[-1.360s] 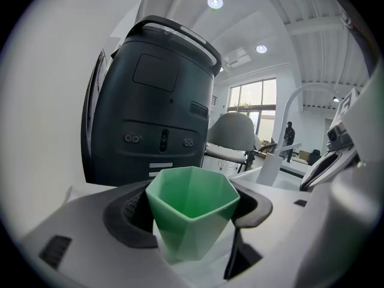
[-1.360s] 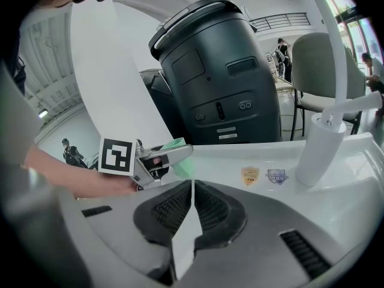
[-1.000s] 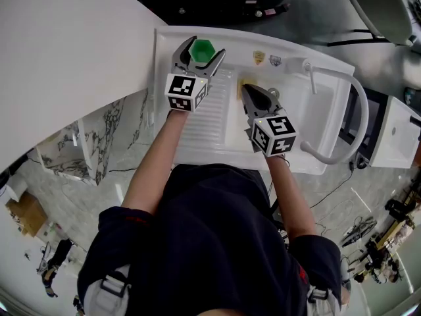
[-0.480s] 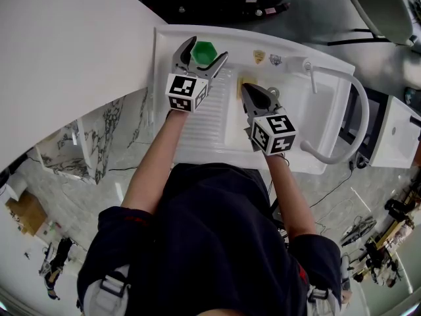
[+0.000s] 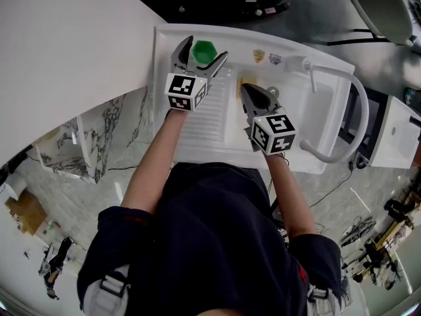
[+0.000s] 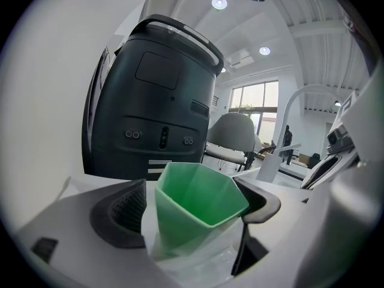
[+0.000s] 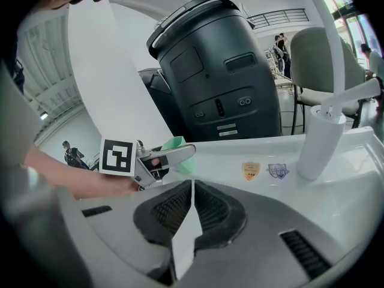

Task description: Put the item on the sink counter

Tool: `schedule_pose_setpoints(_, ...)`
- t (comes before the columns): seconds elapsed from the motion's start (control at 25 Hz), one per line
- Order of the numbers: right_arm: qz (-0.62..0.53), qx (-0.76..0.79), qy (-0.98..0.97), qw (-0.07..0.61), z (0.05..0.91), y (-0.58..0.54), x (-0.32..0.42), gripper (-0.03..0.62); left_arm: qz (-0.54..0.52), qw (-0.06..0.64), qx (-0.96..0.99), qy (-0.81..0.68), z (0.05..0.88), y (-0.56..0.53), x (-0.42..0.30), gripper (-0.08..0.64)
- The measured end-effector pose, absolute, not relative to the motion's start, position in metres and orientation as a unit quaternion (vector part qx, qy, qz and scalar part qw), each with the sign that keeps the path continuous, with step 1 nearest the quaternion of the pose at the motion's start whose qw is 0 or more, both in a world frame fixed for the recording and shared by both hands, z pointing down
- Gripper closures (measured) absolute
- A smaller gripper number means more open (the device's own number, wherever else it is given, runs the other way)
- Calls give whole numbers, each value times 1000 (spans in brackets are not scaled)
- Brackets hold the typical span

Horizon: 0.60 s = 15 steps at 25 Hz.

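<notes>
As the placing appeared all but done, the head view showed the green faceted plastic cup standing upright at the far left end of the white moulded sink counter. It stood between the jaws of the left tool, which had just been opening and stood wide. The right tool was closed and empty over the basin, near the white arched tap.

In the left gripper view, the cup sat between the parted black pads. The right jaw lay close to its rim; whether it touched could not be told. The release looked best finished by drawing the tool straight back and level, since so light a cup would likely tip if a pad caught its rim.

In the right gripper view, the right tool had its jaws together with nothing between them. A gold shield-shaped sticker and a blue shield-shaped sticker on the counter carried print too small to read. The dark grey machine behind bore buttons but no legible wording.
</notes>
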State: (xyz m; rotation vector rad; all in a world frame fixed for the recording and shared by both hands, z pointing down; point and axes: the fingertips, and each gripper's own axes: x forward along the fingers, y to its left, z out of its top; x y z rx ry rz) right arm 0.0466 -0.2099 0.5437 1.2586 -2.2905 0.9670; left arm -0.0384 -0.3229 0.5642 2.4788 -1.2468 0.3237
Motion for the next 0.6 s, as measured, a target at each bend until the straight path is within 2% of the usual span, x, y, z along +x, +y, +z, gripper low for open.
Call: schedule_pose_setpoints(0.6,338,436,-815,175,541,-208,43,552,121,174,876,-433,564,-314,-37,118)
